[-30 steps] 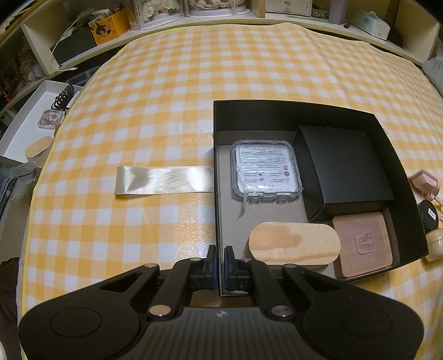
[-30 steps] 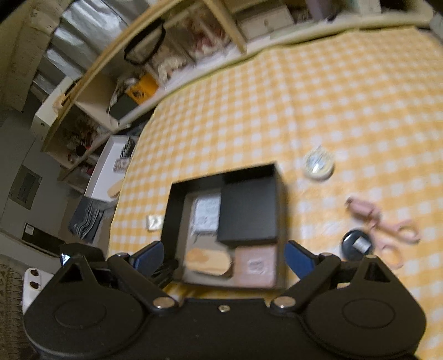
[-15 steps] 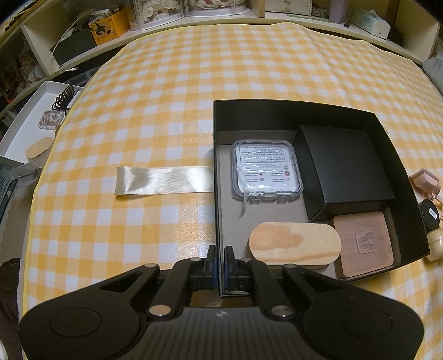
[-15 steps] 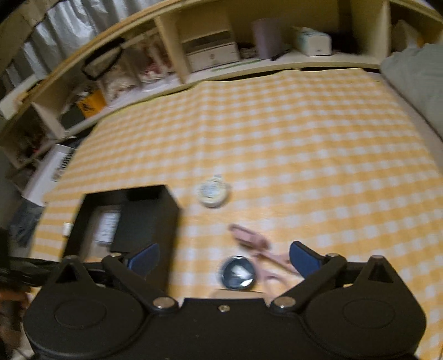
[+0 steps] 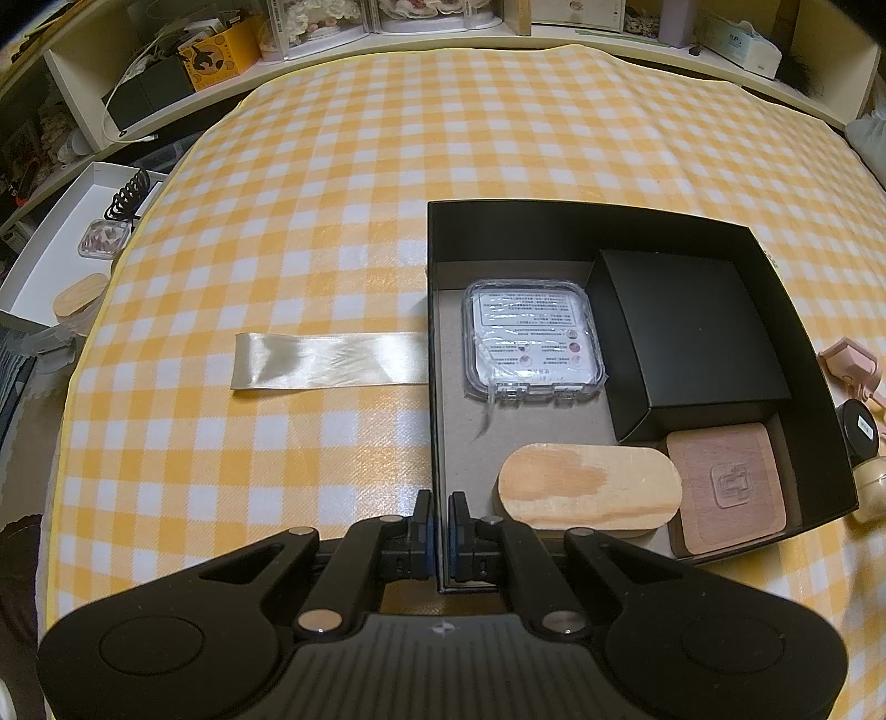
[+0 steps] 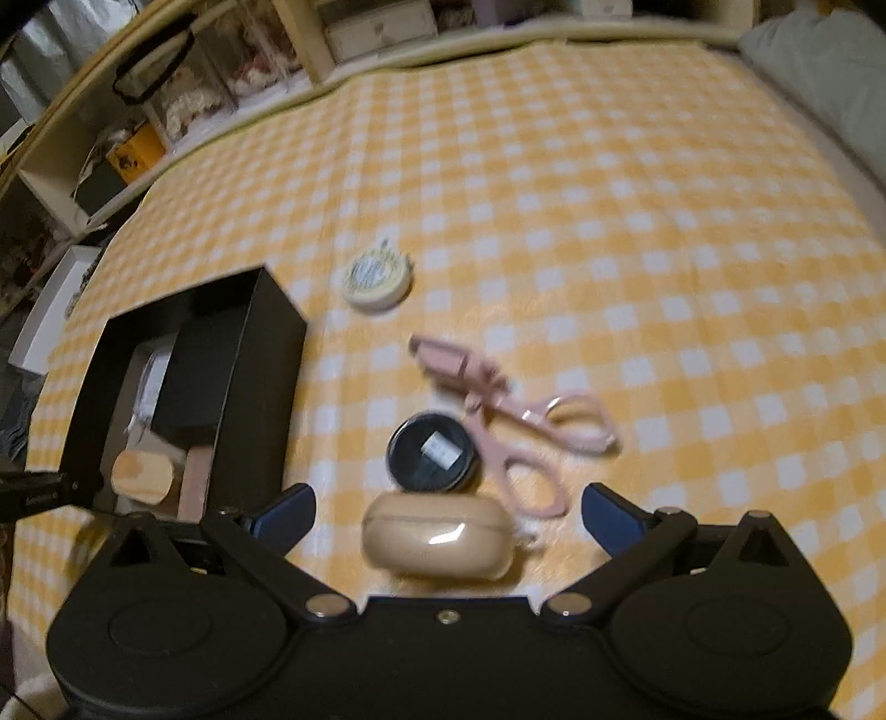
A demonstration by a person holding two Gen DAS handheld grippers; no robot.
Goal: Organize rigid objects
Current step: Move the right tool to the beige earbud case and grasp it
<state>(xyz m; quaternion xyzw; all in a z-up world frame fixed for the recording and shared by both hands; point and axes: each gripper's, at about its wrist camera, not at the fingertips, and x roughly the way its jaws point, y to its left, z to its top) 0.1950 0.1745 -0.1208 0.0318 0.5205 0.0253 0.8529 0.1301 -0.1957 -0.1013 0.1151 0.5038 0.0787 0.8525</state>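
Note:
A black open box (image 5: 434,266) sits on the checked cloth and holds a clear plastic case (image 5: 532,346), a smaller black box (image 5: 692,338), an oval wooden piece (image 5: 590,490) and a square wooden coaster (image 5: 725,490). My left gripper (image 5: 438,518) is shut on the box's near-left wall. My right gripper (image 6: 446,507) is open above a beige rounded case (image 6: 437,534). Just beyond the case lie a round black tin (image 6: 433,451), pink scissors (image 6: 515,418) and a cream round tin (image 6: 377,274). The box also shows in the right wrist view (image 6: 260,399).
A satin ribbon strip (image 5: 329,360) lies left of the box. A white tray (image 5: 52,260) with small items stands off the table's left edge. Shelves (image 5: 387,22) with clutter run along the back. A grey cushion (image 6: 819,61) is at the far right.
The right gripper has swung from over the box to the right and down, now over the beige case. The left gripper and the box have not moved.

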